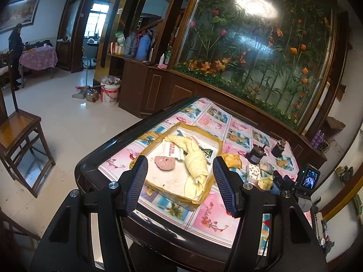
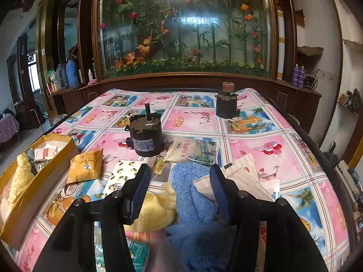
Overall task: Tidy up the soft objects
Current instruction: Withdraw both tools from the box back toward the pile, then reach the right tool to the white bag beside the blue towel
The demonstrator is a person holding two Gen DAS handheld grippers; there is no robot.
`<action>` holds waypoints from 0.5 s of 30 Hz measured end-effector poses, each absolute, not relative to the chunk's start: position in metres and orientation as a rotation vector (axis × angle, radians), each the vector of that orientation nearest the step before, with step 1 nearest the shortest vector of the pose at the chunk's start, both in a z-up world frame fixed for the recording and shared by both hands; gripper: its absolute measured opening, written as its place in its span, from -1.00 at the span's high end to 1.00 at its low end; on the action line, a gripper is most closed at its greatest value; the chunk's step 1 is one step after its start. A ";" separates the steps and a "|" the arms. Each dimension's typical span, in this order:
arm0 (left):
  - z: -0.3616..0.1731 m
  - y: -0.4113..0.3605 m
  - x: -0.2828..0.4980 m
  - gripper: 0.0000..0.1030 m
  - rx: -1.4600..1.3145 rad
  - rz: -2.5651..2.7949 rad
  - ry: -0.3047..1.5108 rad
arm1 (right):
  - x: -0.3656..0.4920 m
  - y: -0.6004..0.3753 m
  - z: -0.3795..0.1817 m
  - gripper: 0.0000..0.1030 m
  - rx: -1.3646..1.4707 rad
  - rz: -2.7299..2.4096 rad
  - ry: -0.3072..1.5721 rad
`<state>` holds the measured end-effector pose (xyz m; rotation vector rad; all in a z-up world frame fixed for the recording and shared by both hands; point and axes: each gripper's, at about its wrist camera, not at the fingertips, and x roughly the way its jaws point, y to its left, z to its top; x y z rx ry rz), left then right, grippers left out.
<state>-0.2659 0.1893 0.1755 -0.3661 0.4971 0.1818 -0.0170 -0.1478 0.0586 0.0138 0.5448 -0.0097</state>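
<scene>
The right hand-held gripper [image 2: 179,185] is clenched on a blue towel [image 2: 192,195], a yellow cloth [image 2: 154,213] bunched just beside it on the bench [image 2: 283,158]; the left hand-held gripper [image 1: 179,179] hangs released over the box [image 1: 140,154], which holds a yellow towel [image 1: 195,158] and a pink pad [image 1: 164,162].

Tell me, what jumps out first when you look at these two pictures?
The huge glass case of artificial flowers fills the wall behind the table. In front of it, a bright cartoon tablecloth carries two dark motors and scattered packets. At the left edge, a shallow cardboard tray holds a yellow towel, while a blue fluffy cloth lies between the right gripper fingers.
</scene>
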 end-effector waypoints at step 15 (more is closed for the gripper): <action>0.176 0.183 -0.288 -0.17 -0.374 0.148 0.480 | -0.020 -0.145 0.059 -0.19 -0.024 -0.049 0.523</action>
